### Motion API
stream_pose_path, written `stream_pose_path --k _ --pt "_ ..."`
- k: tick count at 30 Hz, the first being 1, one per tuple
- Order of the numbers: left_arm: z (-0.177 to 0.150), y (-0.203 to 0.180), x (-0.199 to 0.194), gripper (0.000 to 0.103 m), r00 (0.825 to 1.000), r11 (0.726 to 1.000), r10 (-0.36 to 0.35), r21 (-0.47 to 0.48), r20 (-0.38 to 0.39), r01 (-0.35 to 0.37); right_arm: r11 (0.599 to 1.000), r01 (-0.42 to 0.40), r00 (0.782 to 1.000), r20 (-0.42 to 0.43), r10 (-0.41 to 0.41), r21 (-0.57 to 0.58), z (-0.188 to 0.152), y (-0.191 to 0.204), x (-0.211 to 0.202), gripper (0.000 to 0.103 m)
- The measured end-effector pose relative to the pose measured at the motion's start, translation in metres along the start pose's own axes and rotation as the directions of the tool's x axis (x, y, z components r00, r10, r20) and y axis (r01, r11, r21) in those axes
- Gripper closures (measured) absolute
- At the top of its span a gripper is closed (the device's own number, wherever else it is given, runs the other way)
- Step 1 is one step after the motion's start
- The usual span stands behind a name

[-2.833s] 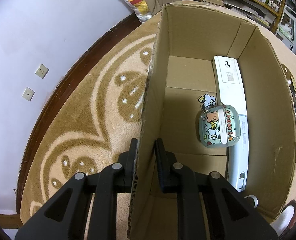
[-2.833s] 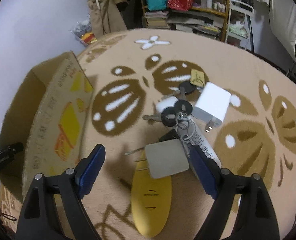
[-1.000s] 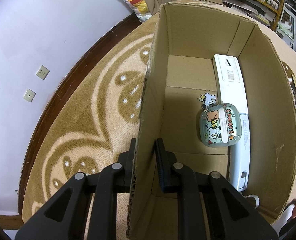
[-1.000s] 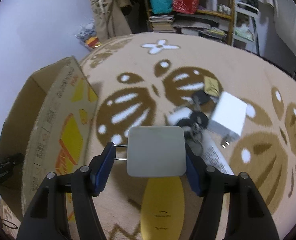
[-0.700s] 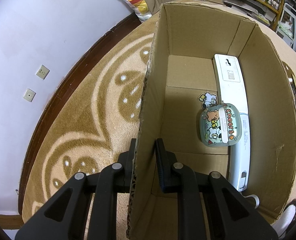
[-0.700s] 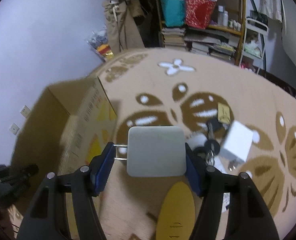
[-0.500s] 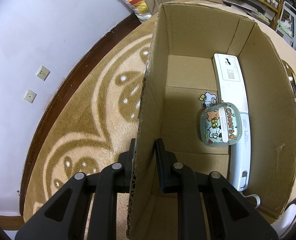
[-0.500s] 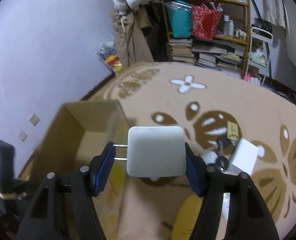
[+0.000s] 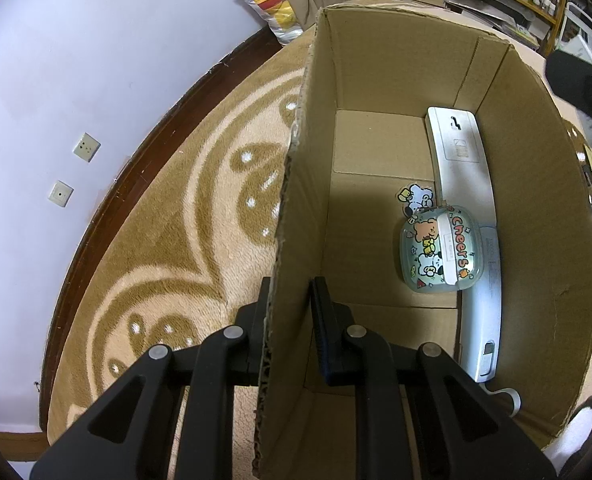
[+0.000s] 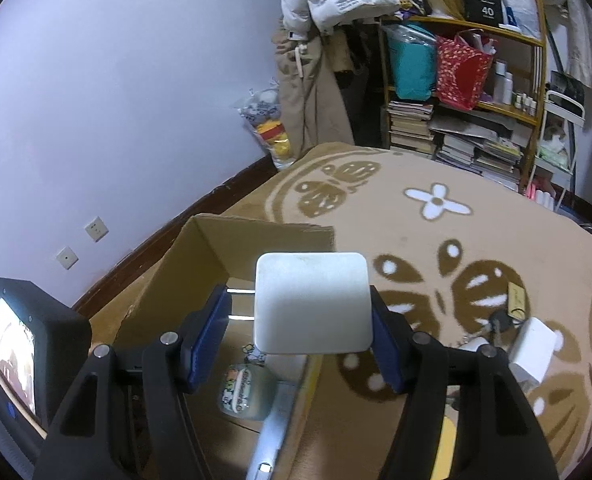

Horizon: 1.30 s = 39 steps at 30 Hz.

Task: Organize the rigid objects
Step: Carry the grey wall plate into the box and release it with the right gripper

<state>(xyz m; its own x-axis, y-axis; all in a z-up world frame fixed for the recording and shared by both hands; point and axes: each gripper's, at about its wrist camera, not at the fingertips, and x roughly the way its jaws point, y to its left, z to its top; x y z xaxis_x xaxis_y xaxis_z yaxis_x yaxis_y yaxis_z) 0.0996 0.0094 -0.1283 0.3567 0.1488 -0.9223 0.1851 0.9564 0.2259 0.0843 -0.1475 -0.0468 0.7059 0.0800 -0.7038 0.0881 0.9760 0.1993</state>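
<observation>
My left gripper (image 9: 292, 316) is shut on the near wall of an open cardboard box (image 9: 296, 184) standing on the rug. On the box floor lie a long white device (image 9: 461, 184) and a pale green cartoon case (image 9: 439, 254) with a sticker charm. My right gripper (image 10: 301, 326) is shut on a white plug adapter (image 10: 313, 302), its two prongs pointing left, held in the air over the box (image 10: 200, 256). The cartoon case (image 10: 242, 394) shows below it. A second white charger (image 10: 531, 350), keys (image 10: 499, 326) and a tan tag (image 10: 515, 298) lie on the rug at right.
The lilac wall with two sockets (image 9: 74, 168) and a dark skirting runs along the left. A shelf (image 10: 471, 92) of books, bags and hanging clothes stands behind the rug. A bagged plush toy (image 10: 266, 118) leans at the wall. The left gripper's screen (image 10: 16, 338) shows at lower left.
My right gripper closed on the white adapter on the rug, lifted it and carried it left and up until it hangs over the box. The left gripper stayed on the box wall.
</observation>
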Motion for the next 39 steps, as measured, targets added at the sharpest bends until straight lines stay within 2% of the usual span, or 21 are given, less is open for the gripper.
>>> stream_pose_path --k 4,17,30,33,37,39 --pt "0.001 0.002 0.000 0.086 1.000 1.000 -0.007 -0.007 -0.002 0.007 1.000 -0.015 1.000 -0.015 0.015 0.022 -0.003 0.003 0.006 0.033" --pt "0.001 0.003 0.001 0.086 1.000 1.000 -0.007 -0.007 -0.002 0.007 1.000 0.001 1.000 -0.012 -0.001 -0.008 -0.005 0.011 0.020 0.033" --pt "0.001 0.004 0.002 0.086 1.000 1.000 -0.008 -0.008 -0.002 0.008 1.000 -0.016 0.999 -0.028 0.015 -0.025 -0.005 0.012 0.018 0.033" --pt "0.000 0.003 0.003 0.086 1.000 1.000 -0.002 -0.002 0.001 0.002 0.999 -0.003 1.000 -0.017 0.002 -0.046 -0.005 0.014 0.016 0.031" --pt "0.000 0.002 0.005 0.086 1.000 1.000 0.001 0.001 0.000 -0.001 0.999 0.005 1.000 -0.011 -0.006 -0.036 -0.004 0.013 0.013 0.017" --pt "0.000 0.003 0.005 0.086 1.000 1.000 -0.002 -0.002 0.000 0.002 1.000 0.007 1.000 -0.010 -0.007 -0.026 -0.003 0.011 0.009 0.016"
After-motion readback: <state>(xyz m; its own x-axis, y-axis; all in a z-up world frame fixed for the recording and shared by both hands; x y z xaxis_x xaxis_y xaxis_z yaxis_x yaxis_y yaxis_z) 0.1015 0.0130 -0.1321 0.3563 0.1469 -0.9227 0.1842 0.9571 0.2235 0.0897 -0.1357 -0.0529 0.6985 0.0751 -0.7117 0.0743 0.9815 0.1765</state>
